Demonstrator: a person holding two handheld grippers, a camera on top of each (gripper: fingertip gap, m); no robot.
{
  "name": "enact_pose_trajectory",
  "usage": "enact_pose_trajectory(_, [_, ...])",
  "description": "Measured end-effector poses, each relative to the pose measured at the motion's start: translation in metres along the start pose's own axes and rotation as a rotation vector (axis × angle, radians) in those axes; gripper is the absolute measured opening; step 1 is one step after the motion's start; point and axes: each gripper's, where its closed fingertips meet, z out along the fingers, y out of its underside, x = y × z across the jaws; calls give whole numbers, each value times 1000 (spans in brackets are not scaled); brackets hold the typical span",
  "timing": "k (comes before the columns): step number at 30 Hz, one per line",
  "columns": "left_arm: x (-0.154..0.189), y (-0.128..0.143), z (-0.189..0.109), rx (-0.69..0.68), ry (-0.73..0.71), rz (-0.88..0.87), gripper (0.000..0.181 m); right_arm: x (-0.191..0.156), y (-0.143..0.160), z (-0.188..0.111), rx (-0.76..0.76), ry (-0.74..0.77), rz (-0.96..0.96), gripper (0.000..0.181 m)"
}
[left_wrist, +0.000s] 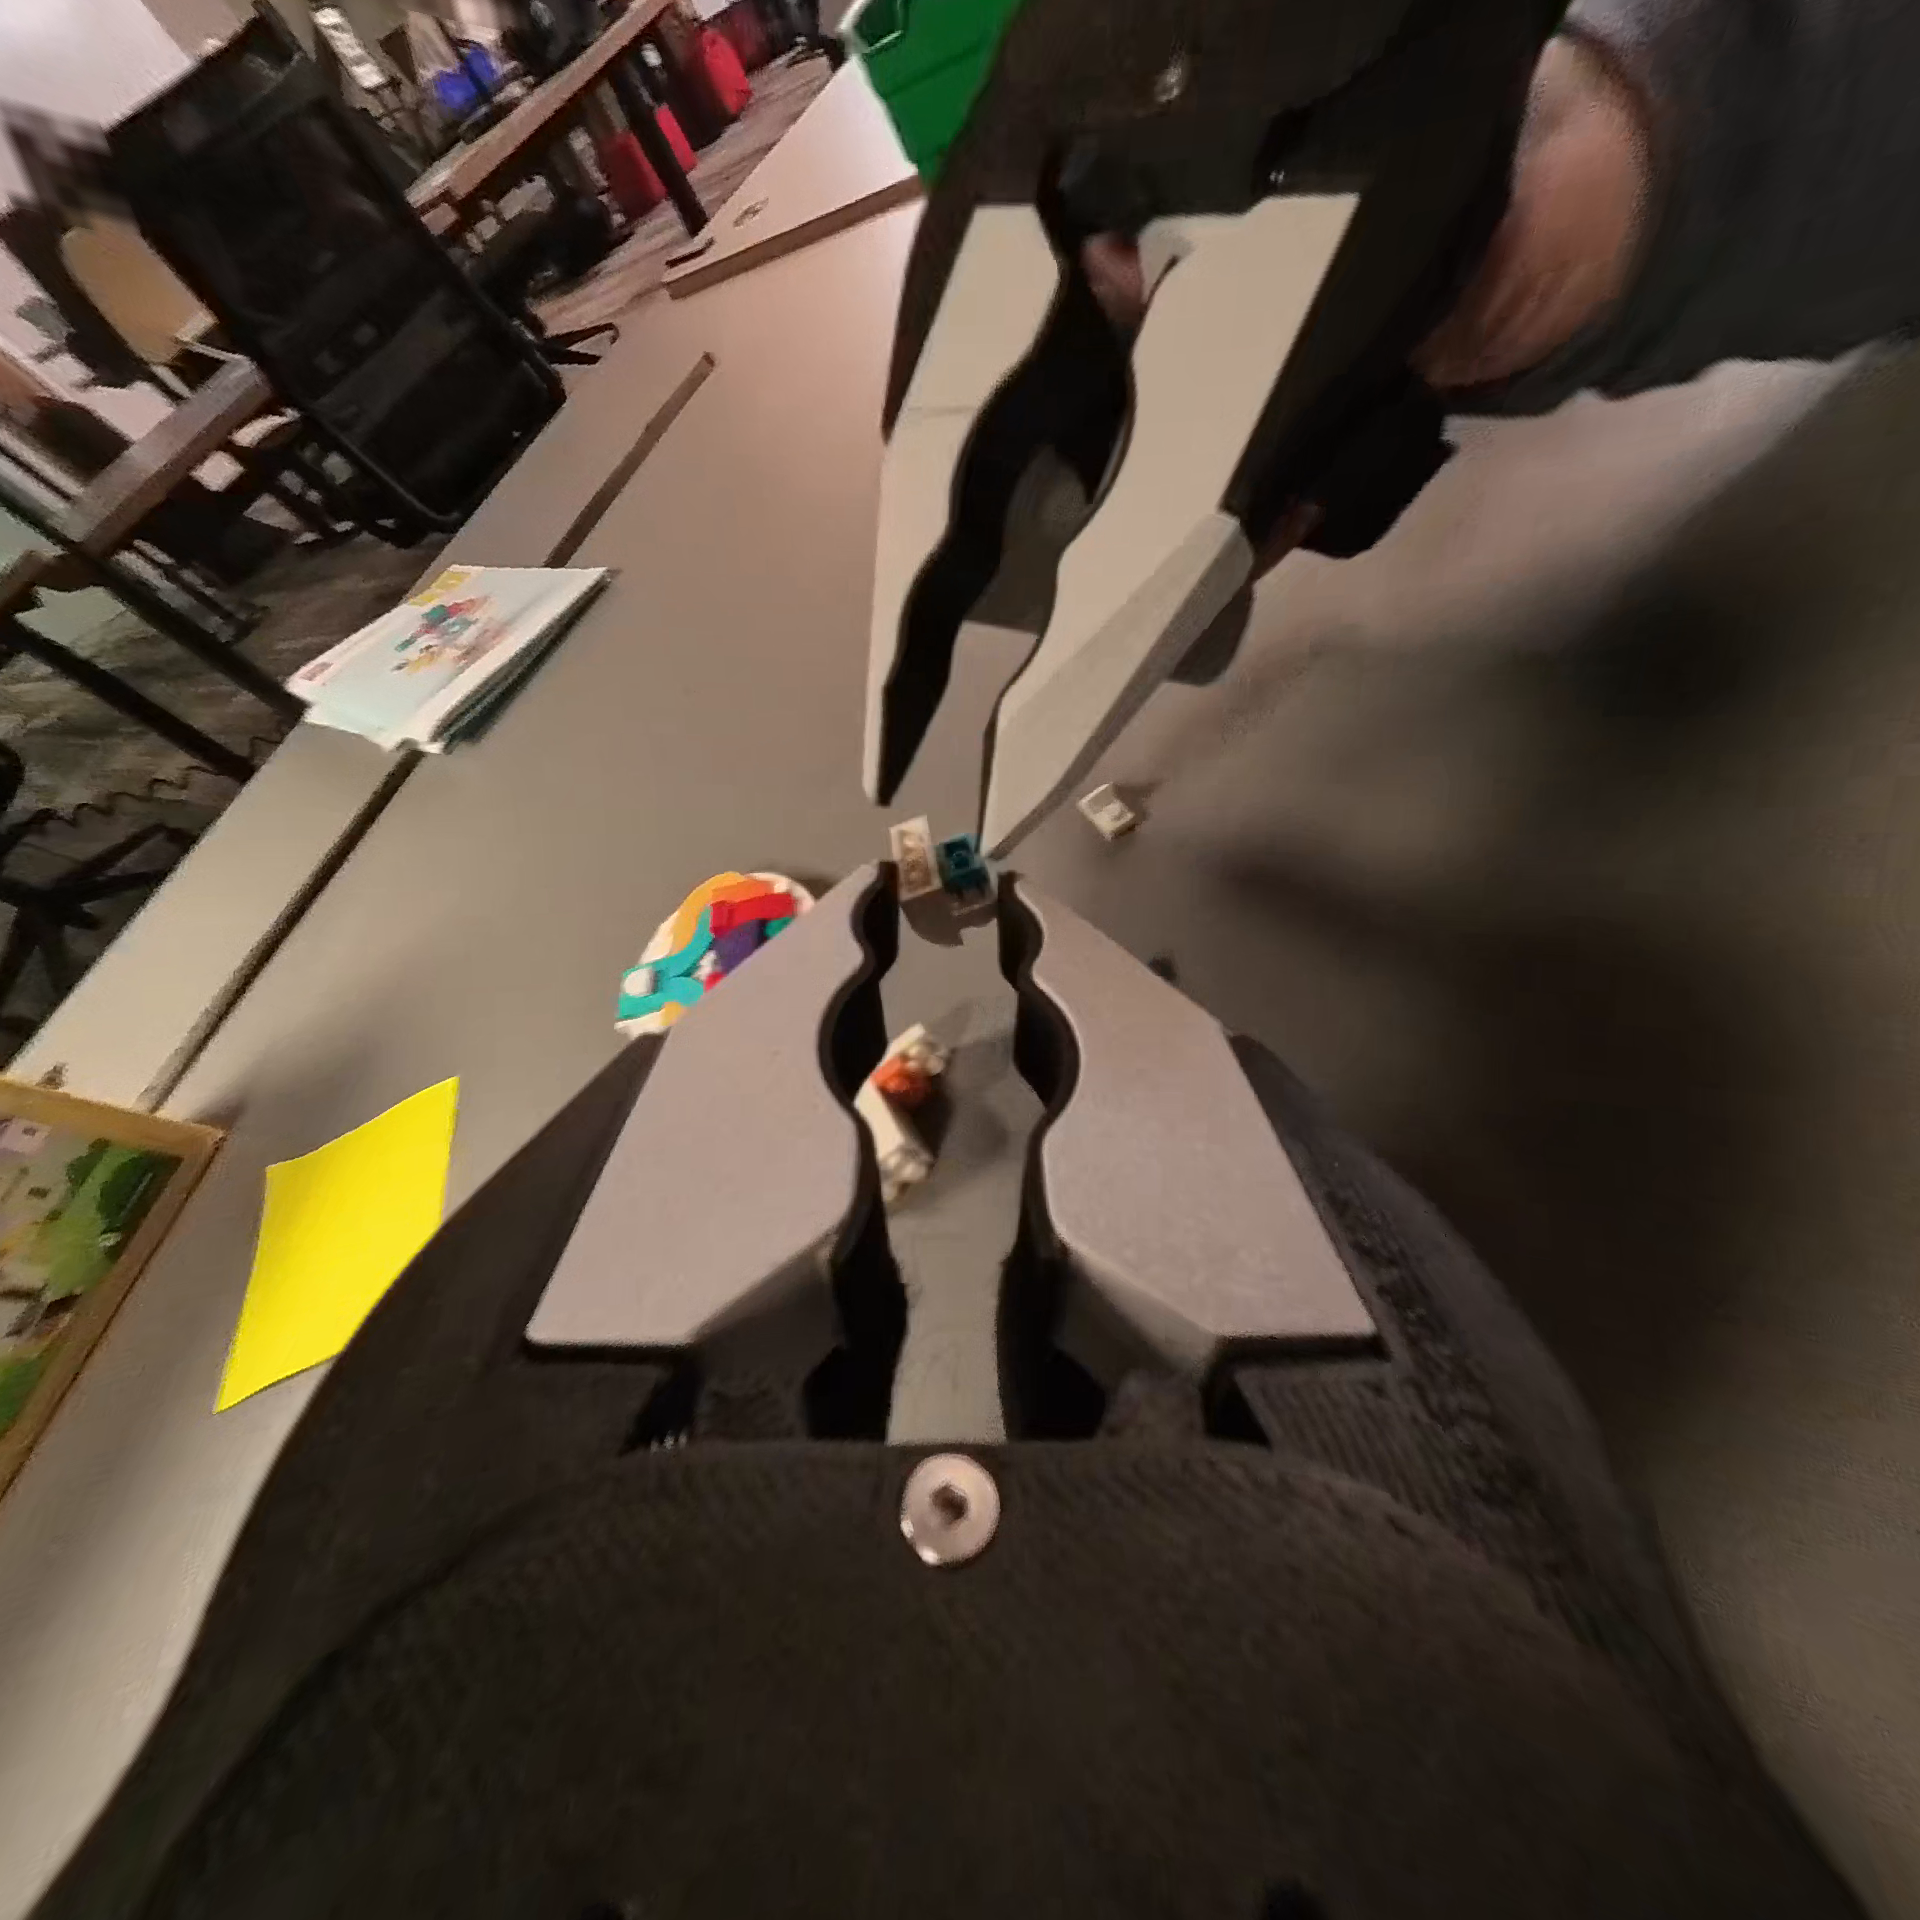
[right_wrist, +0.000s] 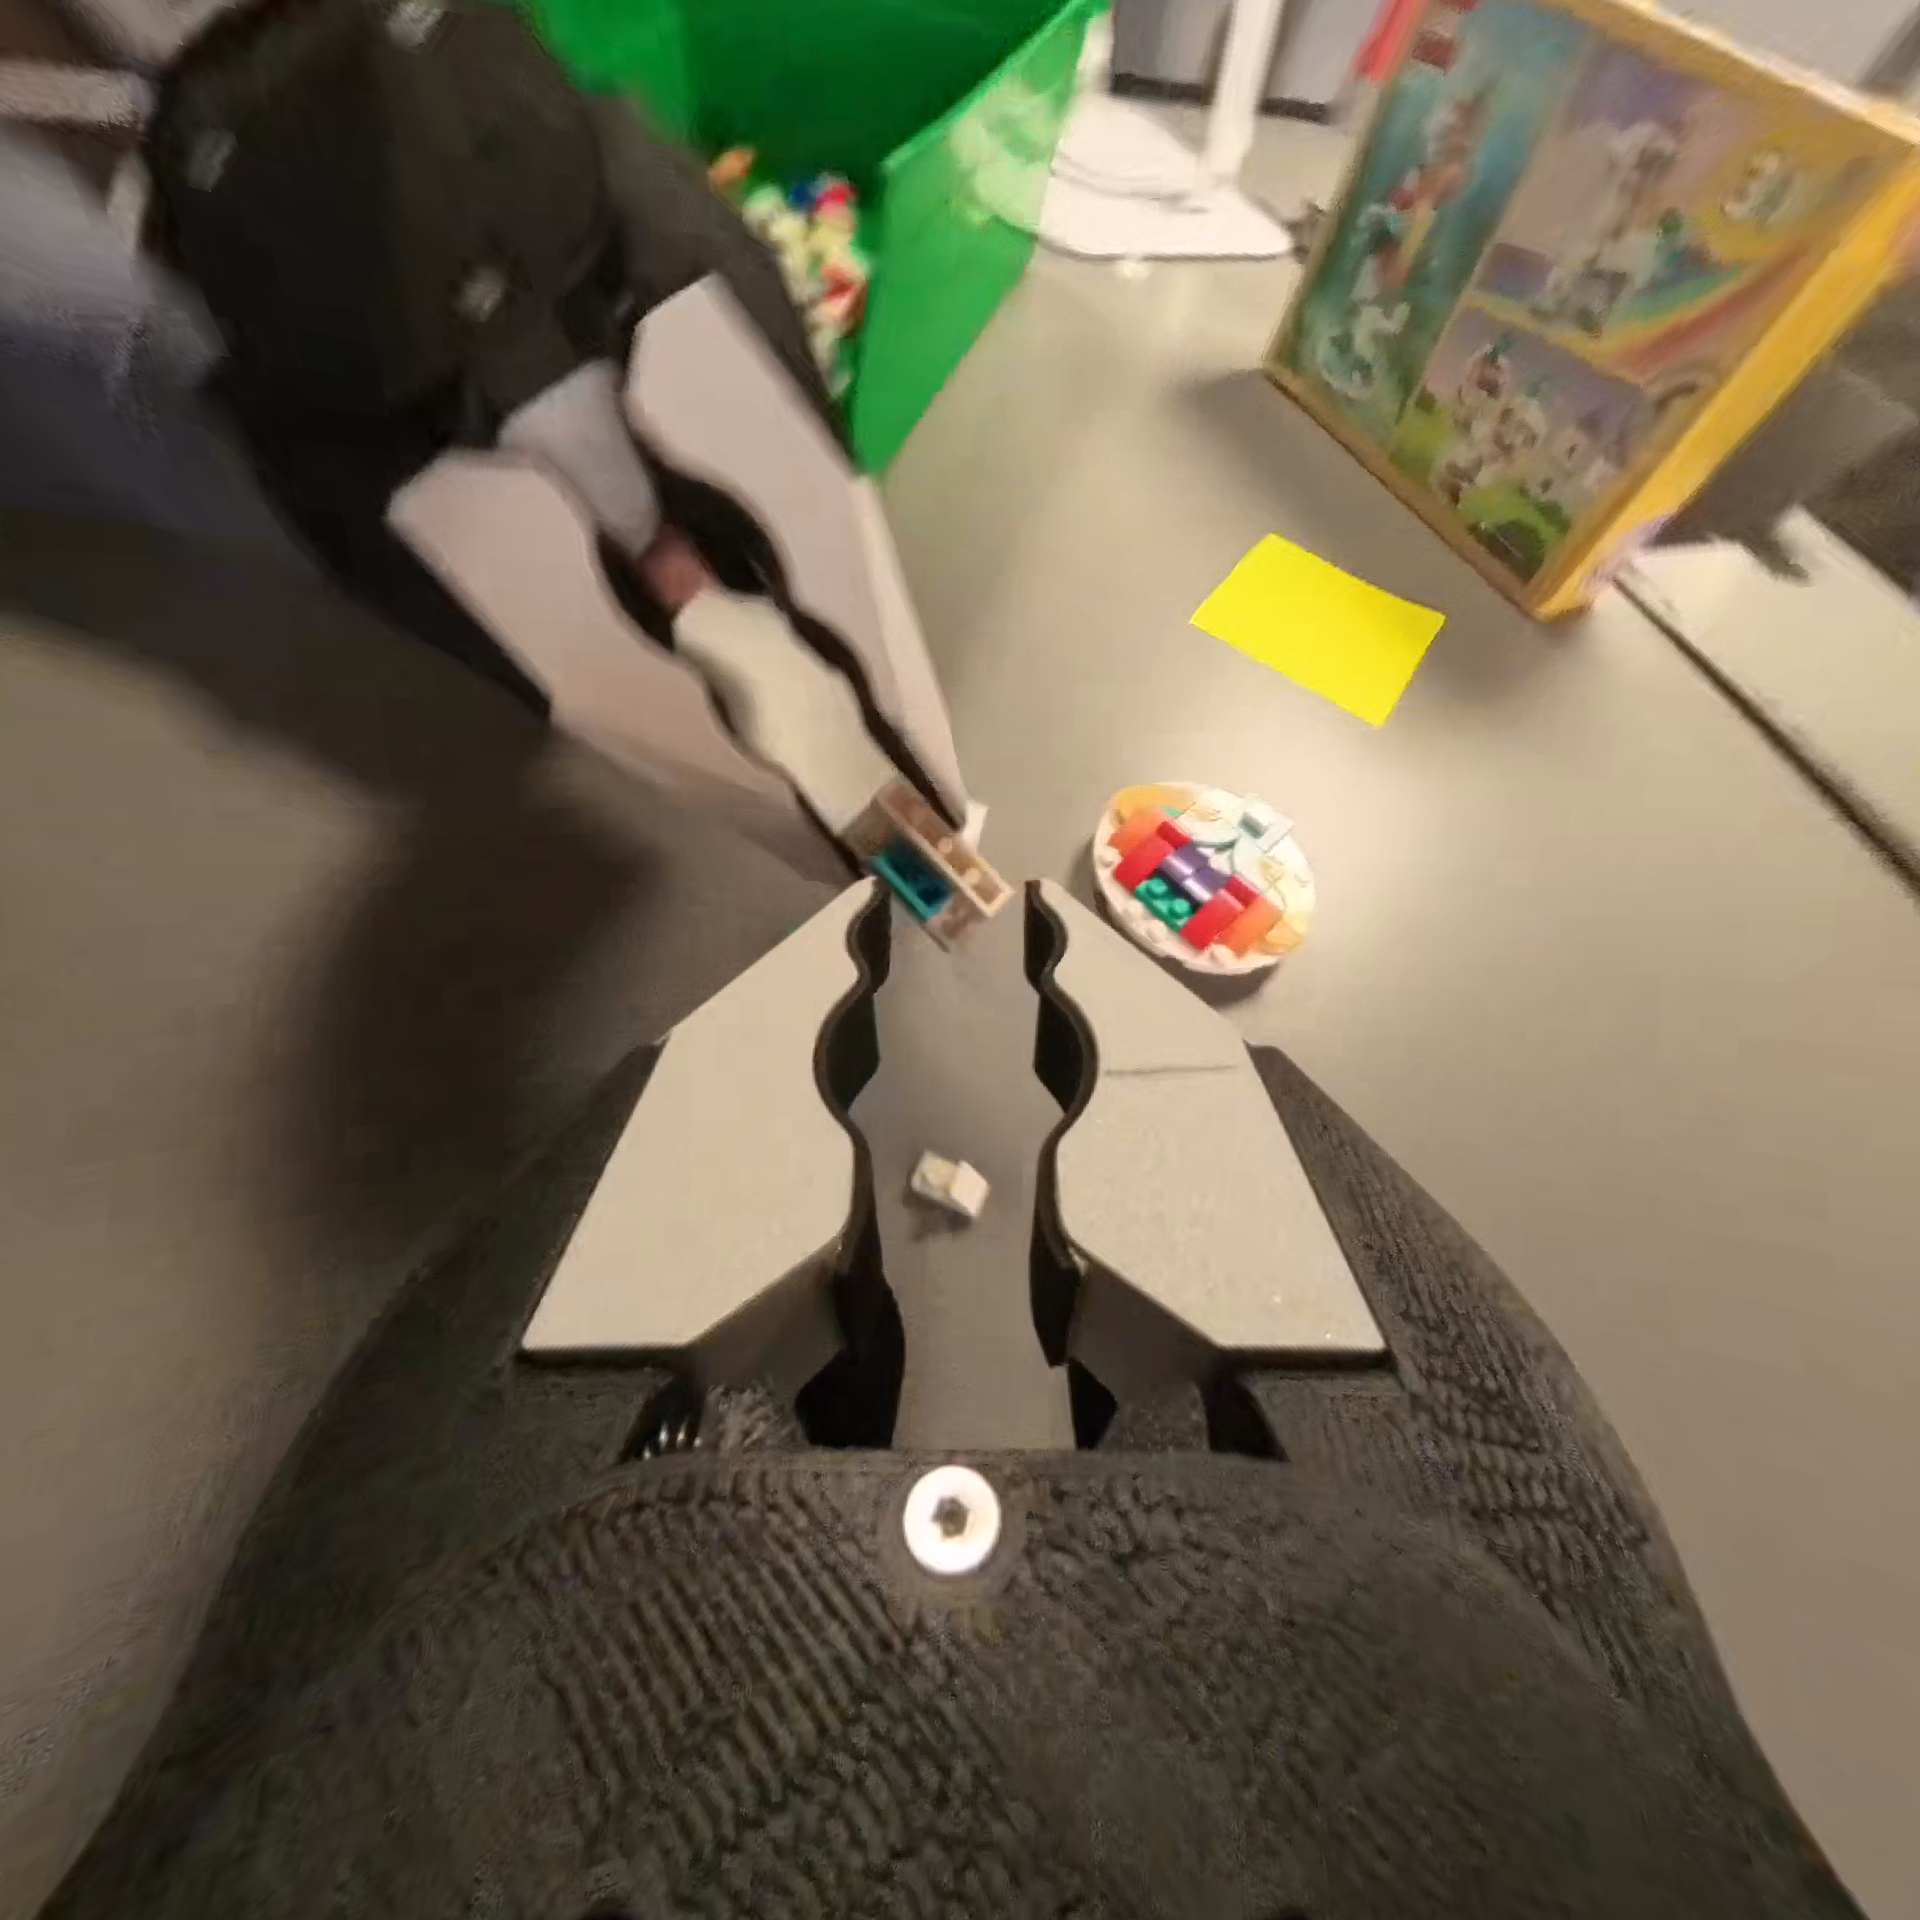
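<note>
My left gripper (left_wrist: 948, 881) is shut on a small brick assembly (left_wrist: 940, 862) made of a tan piece and a teal piece, and holds it at its fingertips above the grey table (left_wrist: 727, 520). In the right wrist view the left gripper (right_wrist: 899, 831) comes in from the upper left with the assembly (right_wrist: 935, 878) at its tips. My right gripper (right_wrist: 956, 899) is open and empty, its tips just short of the assembly. In the left wrist view the right gripper (left_wrist: 940, 821) reaches down from above, one tip on each side of the assembly.
A round white plate with coloured bricks (right_wrist: 1205, 878) lies beside the grippers. A loose pale brick (right_wrist: 948, 1182) and a small orange-and-white piece (left_wrist: 904, 1081) lie on the table. A yellow paper (right_wrist: 1320, 623), a picture box (right_wrist: 1590, 312), a green bin (right_wrist: 935, 260) and a booklet (left_wrist: 457, 644) stand farther off.
</note>
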Motion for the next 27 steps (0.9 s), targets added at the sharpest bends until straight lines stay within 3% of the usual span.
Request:
enact_pose_trajectory(3, [20, -2, -2, 29, 183, -75, 17, -18, 21, -8, -92, -104, -260, 23])
enact_pose_trajectory(6, [35, -3, -4, 33, 312, -121, 17, -30, 30, -7, -129, -146, -354, 23])
enact_pose_trajectory(13, [53, 0, -3, -1, 408, -130, 17, -47, 30, -9, -129, -275, -272, 15])
enact_pose_trajectory(17, [63, 7, -1, -40, 406, -9, 18, -55, 40, -10, -168, -348, -235, 15])
enact_pose_trajectory(27, [80, 8, 3, -40, 411, 166, 16, -64, 45, -26, -140, -602, 85, 7])
